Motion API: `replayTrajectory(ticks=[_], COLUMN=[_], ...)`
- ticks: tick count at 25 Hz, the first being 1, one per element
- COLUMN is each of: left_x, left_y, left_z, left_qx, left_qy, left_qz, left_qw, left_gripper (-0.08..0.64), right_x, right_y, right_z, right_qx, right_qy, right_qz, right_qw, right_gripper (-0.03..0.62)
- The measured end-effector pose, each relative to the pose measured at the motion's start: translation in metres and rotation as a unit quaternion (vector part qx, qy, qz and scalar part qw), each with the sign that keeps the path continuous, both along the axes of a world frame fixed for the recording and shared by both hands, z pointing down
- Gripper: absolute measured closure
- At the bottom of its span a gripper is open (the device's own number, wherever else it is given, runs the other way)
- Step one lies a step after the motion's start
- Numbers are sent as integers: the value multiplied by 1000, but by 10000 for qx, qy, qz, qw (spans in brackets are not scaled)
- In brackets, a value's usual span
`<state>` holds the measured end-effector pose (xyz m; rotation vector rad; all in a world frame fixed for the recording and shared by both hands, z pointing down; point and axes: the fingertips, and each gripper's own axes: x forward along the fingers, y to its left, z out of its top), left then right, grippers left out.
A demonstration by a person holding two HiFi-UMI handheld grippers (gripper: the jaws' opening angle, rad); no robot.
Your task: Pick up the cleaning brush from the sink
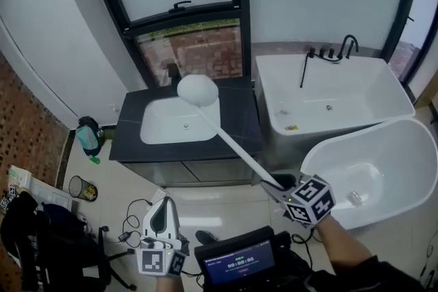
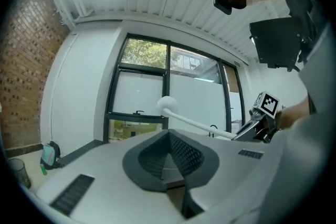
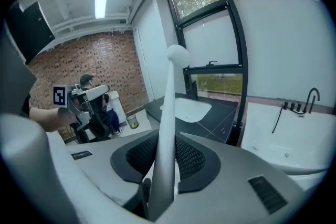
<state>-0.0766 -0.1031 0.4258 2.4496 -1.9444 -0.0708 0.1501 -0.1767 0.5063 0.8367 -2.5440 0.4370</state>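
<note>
Brush (image 1: pixel 236 143) is out of the sink (image 1: pixel 152 121) and in the air, clamped at the bottom end of its long white handle by the right gripper (image 1: pixel 277 184), whose jaws stand narrow with the handle pressed between the dark pads. From that grip the handle runs up toward 11 o'clock in the head view, so the round white head hangs over the back edge of the basin. The right gripper view shows the head high against the window, well above the dark counter (image 1: pixel 239 113). Holding the far end of the handle probably keeps the hand back from the basin and lets the head swing clear of the rim, though a grip that low leaves the head free to sway.

The left gripper (image 1: pixel 163 205) sits at 7 o'clock in the head view, well apart from the brush. Its jaws are together with nothing between them, and it seems to be held aside as a spare. Judged by this, the pick-up looks done, or nearly so
</note>
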Motion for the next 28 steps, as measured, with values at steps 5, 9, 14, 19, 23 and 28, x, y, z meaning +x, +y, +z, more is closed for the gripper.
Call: replayTrajectory(ticks=[5,9,14,19,23,28], left_x=[21,5,-23,-31,-28,-32], left_y=[96,139,181,199,197,196], left_z=[-25,-25,-27,-21,-22,-24], left_qx=[47,16,60,9,26,43], left_qy=[-120,-124,-191,-212,-290,-204], left_qz=[-135,-173,-43,72,199,264], left_qw=[9998,9998,9998,9997,9994,9994], left_gripper=[551,551,551,551,551,551], right_x=[39,39,12,9,8,2], right_y=[63,99,141,164,170,175], right_z=[-27,-35,-34,-38,-42,-43], right_qx=[282,346,421,416,451,511], right_qy=[-274,-333,-413,-496,-477,-412], right_qz=[-19,161,334,482,557,586], right_qw=[9992,9987,9977,9967,9963,9961], right_gripper=[525,525,525,525,525,525])
